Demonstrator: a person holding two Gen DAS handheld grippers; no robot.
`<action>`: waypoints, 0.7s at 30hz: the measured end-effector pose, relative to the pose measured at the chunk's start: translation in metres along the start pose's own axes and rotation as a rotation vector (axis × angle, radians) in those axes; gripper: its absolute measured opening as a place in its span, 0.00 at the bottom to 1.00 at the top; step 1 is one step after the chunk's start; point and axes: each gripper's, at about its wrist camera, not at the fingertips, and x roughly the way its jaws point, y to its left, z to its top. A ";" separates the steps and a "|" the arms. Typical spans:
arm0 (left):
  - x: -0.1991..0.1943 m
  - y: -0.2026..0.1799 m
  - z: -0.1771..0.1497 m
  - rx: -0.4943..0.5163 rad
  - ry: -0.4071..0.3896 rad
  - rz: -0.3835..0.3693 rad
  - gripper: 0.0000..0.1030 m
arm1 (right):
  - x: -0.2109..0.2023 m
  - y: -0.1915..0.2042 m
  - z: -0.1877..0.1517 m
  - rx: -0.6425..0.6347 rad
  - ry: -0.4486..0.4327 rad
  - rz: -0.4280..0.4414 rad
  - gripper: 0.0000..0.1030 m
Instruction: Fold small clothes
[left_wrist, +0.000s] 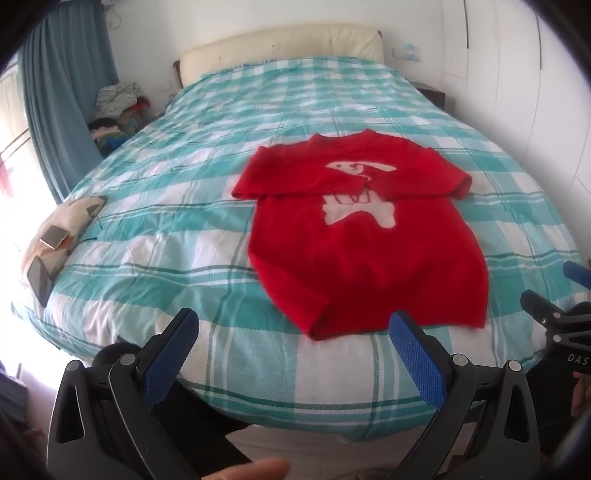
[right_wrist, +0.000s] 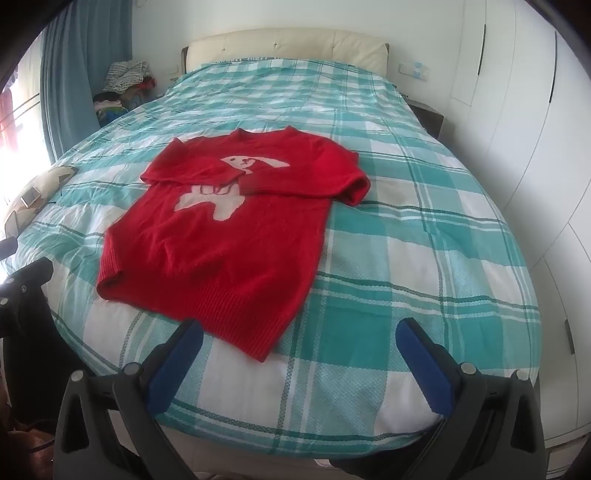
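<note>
Red sweater (right_wrist: 221, 236), sleeves crossed, flat on checked bed (right_wrist: 406, 258); left claw (left_wrist: 293, 336) and right claw (right_wrist: 299, 343) wide open, empty: best pinch both hem corners evenly, fold toward collar.

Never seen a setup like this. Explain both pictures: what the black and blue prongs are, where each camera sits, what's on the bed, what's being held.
No robot here: a person holds a two-finger gripper in each hand, each carrying a wide-angle camera looking along its fingers. One picture comes from the left gripper, the other from the right gripper. The blue pieces are their pads, standing wide open with nothing held. On the checked bedspread lies a red sweater with a pale animal design, both sleeves folded across its chest. At the bed's left edge lies a cushion with small flat items on it.
</note>
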 end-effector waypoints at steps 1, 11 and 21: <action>0.001 0.000 0.000 -0.001 0.006 0.001 1.00 | 0.000 0.000 0.000 -0.001 0.001 0.000 1.00; 0.012 0.002 -0.004 -0.019 0.069 -0.014 1.00 | 0.000 0.007 0.000 -0.001 0.002 -0.003 1.00; 0.010 0.001 -0.002 -0.020 0.064 -0.023 1.00 | 0.003 0.007 -0.003 -0.009 0.009 -0.002 1.00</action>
